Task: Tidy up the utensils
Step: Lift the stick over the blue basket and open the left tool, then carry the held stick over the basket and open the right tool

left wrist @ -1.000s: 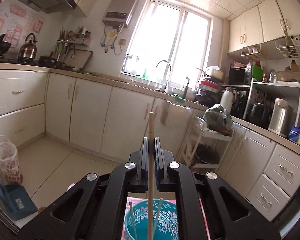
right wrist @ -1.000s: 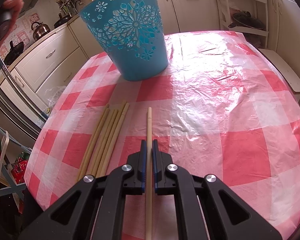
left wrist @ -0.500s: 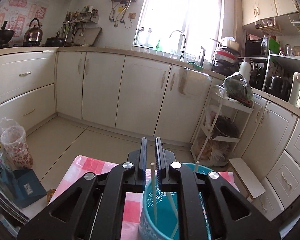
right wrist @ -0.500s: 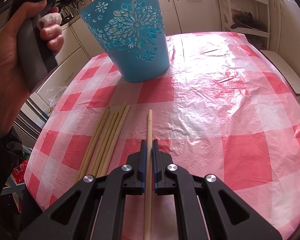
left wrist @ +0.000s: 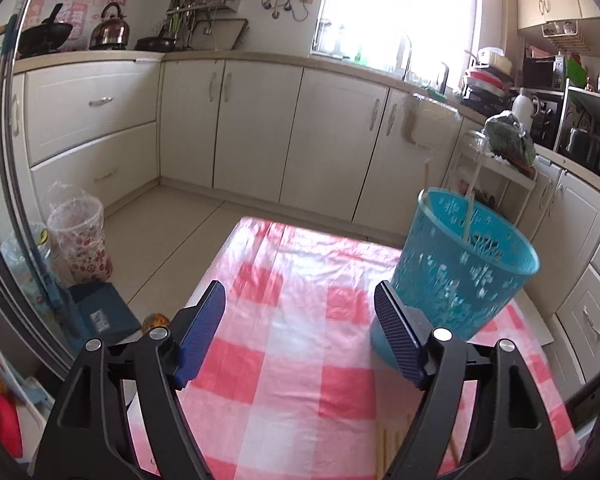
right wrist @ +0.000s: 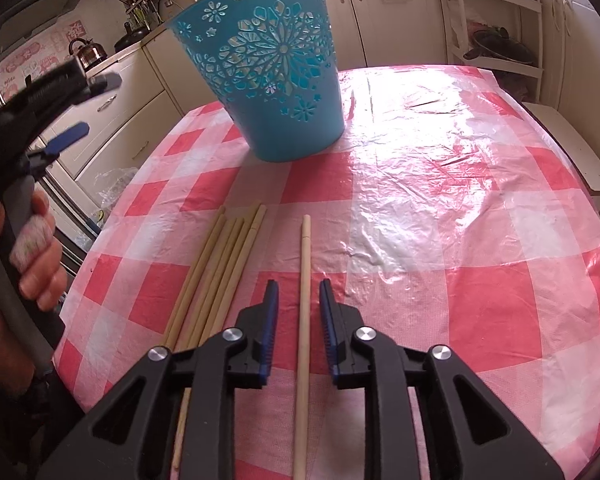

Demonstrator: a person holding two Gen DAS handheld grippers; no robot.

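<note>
A blue cut-out plastic bin [right wrist: 272, 68] stands on the red-checked tablecloth [right wrist: 440, 184]; in the left wrist view the bin [left wrist: 460, 272] holds pale chopsticks [left wrist: 469, 208] leaning on its rim. My left gripper [left wrist: 300, 326] is open and empty, above the table to the left of the bin; it also shows at the left of the right wrist view [right wrist: 66, 106]. My right gripper [right wrist: 299, 304] is open, its jaws either side of a single chopstick [right wrist: 304, 280] lying on the cloth. Several more chopsticks [right wrist: 216, 276] lie in a bundle to its left.
Cream kitchen cabinets [left wrist: 260, 128] run along the walls. A bin with a floral bag [left wrist: 80, 240] and a blue box [left wrist: 104, 312] stand on the floor left of the table. A white shelf trolley [right wrist: 496, 20] stands beyond the table's far right.
My left gripper has opened, dropped its chopstick into the bin and drawn back to the left. My right gripper has opened and let go of the single chopstick, which still lies on the cloth.
</note>
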